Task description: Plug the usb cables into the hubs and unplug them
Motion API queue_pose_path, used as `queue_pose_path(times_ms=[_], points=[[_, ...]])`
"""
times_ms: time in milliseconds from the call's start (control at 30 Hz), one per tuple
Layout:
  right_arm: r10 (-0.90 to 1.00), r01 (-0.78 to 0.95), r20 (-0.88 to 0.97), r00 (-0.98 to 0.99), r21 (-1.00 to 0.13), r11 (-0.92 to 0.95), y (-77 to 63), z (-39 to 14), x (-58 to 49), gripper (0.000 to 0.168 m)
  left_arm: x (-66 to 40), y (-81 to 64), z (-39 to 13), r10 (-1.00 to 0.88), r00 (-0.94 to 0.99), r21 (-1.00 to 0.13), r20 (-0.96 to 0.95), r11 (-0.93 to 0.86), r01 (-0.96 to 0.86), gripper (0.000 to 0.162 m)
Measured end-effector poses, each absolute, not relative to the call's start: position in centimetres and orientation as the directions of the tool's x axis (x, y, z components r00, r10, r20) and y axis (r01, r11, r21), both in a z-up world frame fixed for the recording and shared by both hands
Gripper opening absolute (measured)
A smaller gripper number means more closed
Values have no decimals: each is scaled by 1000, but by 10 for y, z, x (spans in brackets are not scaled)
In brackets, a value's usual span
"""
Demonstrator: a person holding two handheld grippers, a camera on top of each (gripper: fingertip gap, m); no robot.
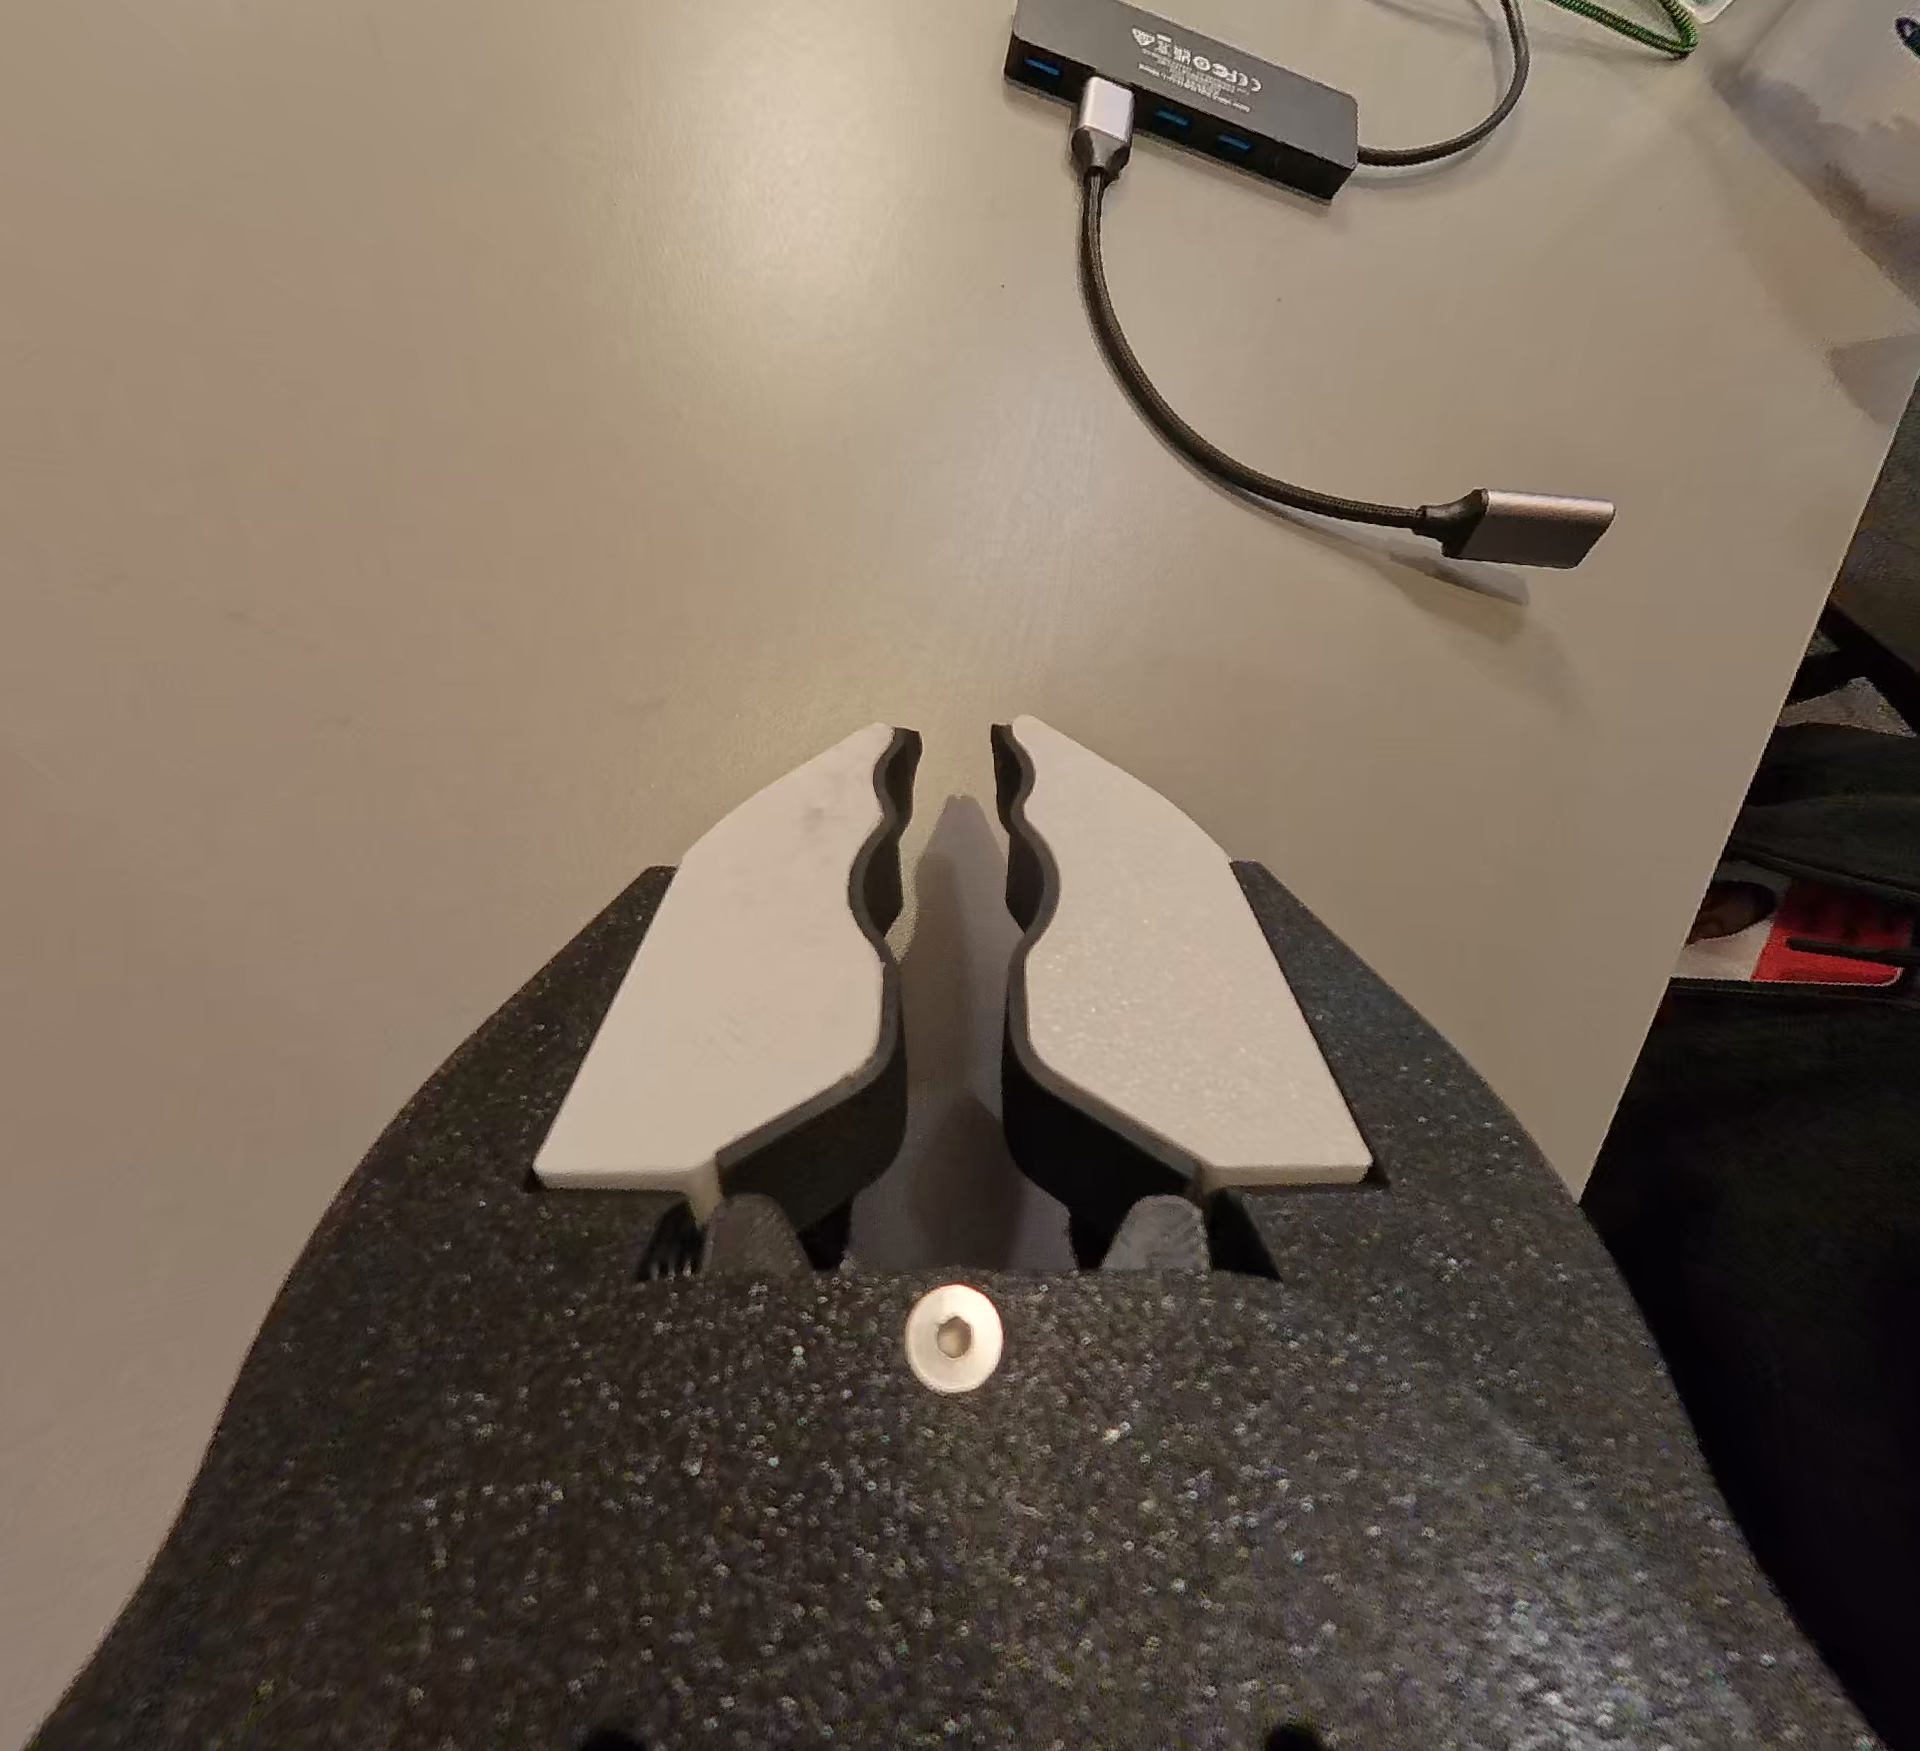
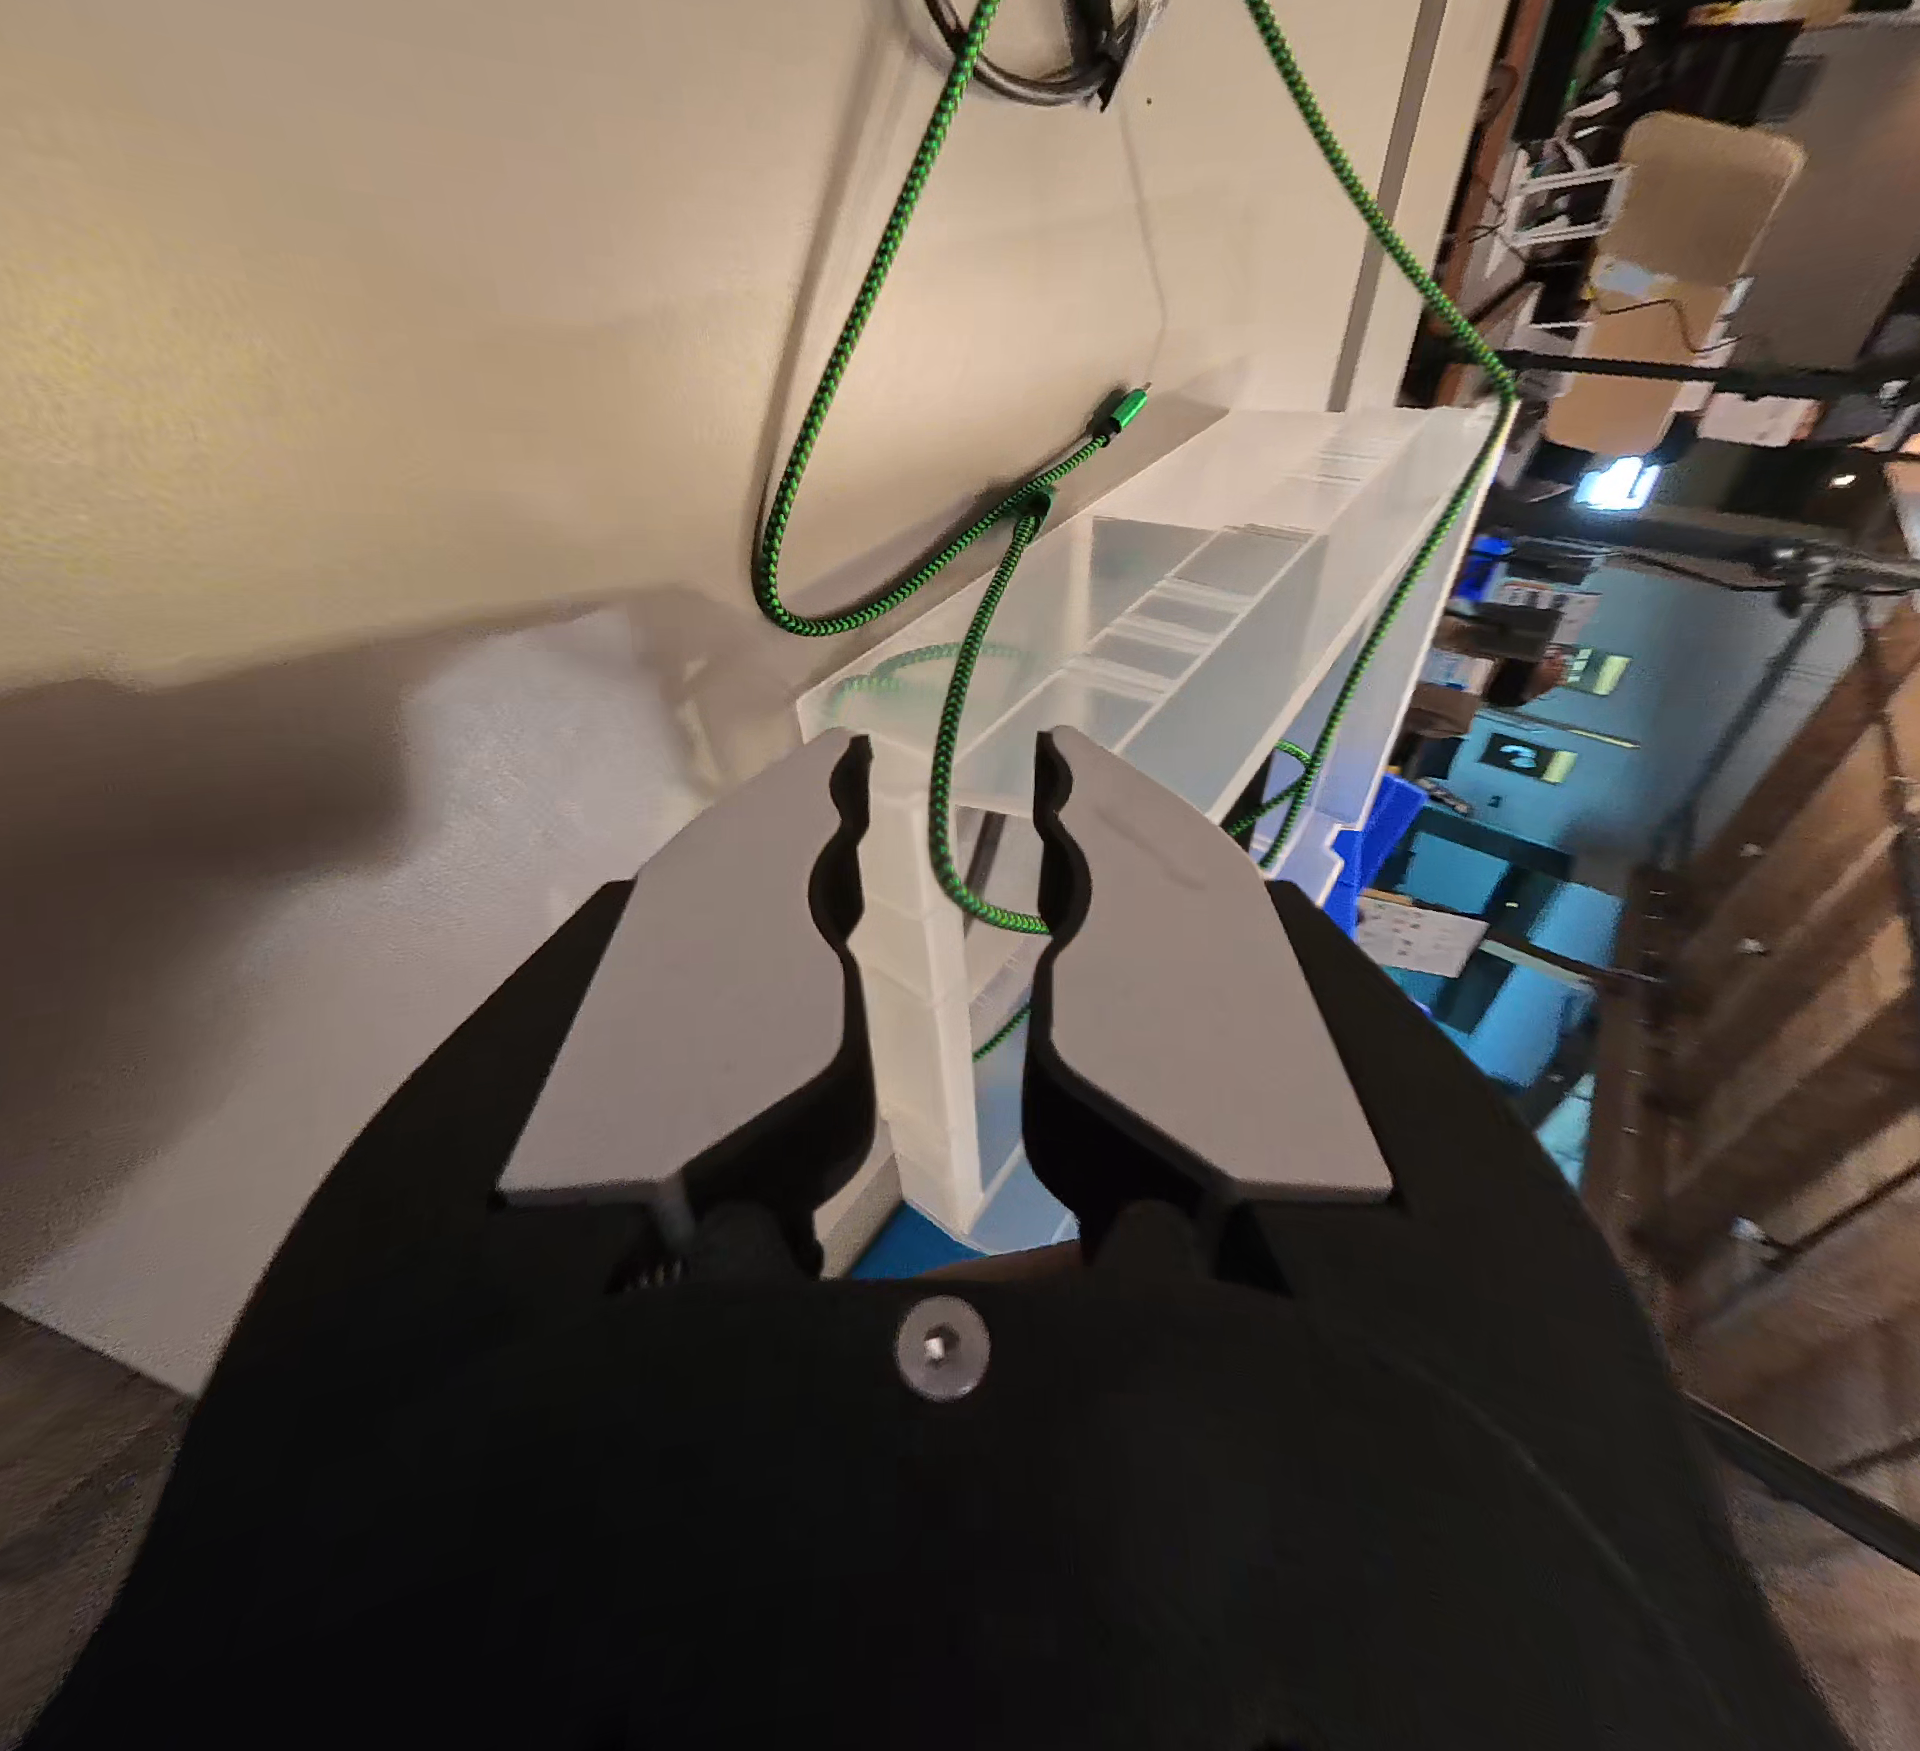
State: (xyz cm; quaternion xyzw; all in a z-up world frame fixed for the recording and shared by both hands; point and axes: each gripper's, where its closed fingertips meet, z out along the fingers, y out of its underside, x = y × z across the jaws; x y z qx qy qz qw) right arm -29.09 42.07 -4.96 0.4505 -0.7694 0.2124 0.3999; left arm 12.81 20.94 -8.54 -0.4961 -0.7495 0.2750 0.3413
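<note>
On the pale tabletop [image 1: 520,351], a black USB hub [image 1: 1179,80] lies well ahead of the left gripper [image 1: 956,745], with a short braided black cable [image 1: 1117,351] plugged into one of its ports by a silver plug [image 1: 1099,117]. The cable's other end, a silver connector [image 1: 1527,527], lies loose near the table's right edge. Three blue ports on the hub look free. The left gripper's jaws stand only slightly apart and hold nothing; it hovers over bare table, apart from hub and cable.

The right gripper [image 2: 951,751] is parted somewhat wider and is also empty. A green braided cable [image 2: 966,714] runs through the gap between its jaws in the right wrist view, but whether it lies between them or beyond them cannot be told. This cable's small green plug [image 2: 1127,408] rests on the table beside a clear plastic organiser [image 2: 1299,496], over which the cable is draped.

Judging from this layout, the likely trouble is drag: the hub is light and unanchored, so pulling the silver plug one-handed could slide the whole hub instead of freeing it. The draped green cable could snag on the organiser's rim or tug it when lifted. The loose silver connector sits close enough to the edge to be knocked off.
</note>
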Motion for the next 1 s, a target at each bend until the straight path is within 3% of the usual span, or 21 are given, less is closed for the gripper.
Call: queue_pose_path(times_ms=[133,267,467,633,767,1000], points=[[-497,-874,856,-142,127,468,422,-45,-295,2,128,209,-86,934,-280,-752,222,347,560,15],[-485,-875,868,-105,150,460,423,-32,-296,2,128,209,-87,934,-283,-746,219,347,568,15],[-359,-892,927,-104,73,446,426,27,-305,2,128,209,-87,932,-283,-745,226,352,566,15],[-275,-885,934,-227,-80,459,429,70,-339,2,128,209,-88,933,-283,-745,220,349,569,15],[-423,-839,795,-434,-186,512,437,32,-378,2,128,209,-88,934,-284,-745,217,346,571,15],[-633,-775,486,-602,-165,609,449,-43,-425,5,128,209,-90,935,-290,-735,205,343,585,15]])
